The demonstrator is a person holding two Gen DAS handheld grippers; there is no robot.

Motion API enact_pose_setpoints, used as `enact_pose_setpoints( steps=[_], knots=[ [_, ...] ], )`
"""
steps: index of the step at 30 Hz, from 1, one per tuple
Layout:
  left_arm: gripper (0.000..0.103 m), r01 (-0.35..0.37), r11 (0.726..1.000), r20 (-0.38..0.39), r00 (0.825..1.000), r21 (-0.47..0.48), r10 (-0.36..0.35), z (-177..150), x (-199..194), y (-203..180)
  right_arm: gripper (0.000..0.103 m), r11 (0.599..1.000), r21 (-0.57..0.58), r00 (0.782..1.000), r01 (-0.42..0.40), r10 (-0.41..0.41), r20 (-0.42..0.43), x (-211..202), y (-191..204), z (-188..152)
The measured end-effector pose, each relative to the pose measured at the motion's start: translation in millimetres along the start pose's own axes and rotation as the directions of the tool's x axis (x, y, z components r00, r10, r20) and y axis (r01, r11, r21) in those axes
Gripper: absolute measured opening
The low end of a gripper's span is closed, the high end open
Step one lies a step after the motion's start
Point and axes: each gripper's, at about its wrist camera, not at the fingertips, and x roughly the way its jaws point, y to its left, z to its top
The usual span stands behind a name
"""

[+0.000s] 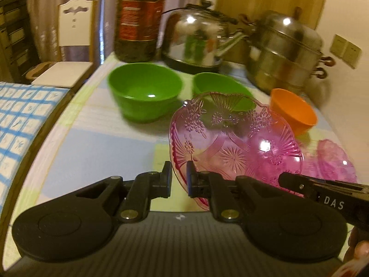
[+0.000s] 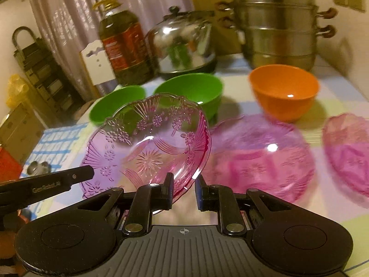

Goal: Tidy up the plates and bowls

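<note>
Two grippers, my left gripper [image 1: 179, 177] and right gripper [image 2: 184, 190], pinch opposite rims of the pink glass plate [image 2: 150, 145], tilted above the table [image 1: 92, 143]. Thin rim grips could slip, I judge, dropping it onto the second pink plate [image 2: 260, 154].

We note the far-right pink plate [image 2: 348, 152] is blurred and edge-cropped; the oil bottle [image 1: 139, 20] has its top cropped.
</note>
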Motion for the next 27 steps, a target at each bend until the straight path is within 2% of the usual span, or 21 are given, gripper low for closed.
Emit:
enact_pose_setpoints(
  steps=[11,27],
  knots=[
    [0.011,0.076,0.995,-0.033,0.997,0.067,-0.073,0,26,-59,0.019,0.993,0.066,0.995,0.093,-0.094,0.011,-23,-54,1],
    [0.011,0.108,0.988,-0.089,0.991,0.115,-0.098,0,66,-104,0.019,0.972,0.153,0.984,0.177,-0.176,-0.018,-18,-101,1]
  ],
)
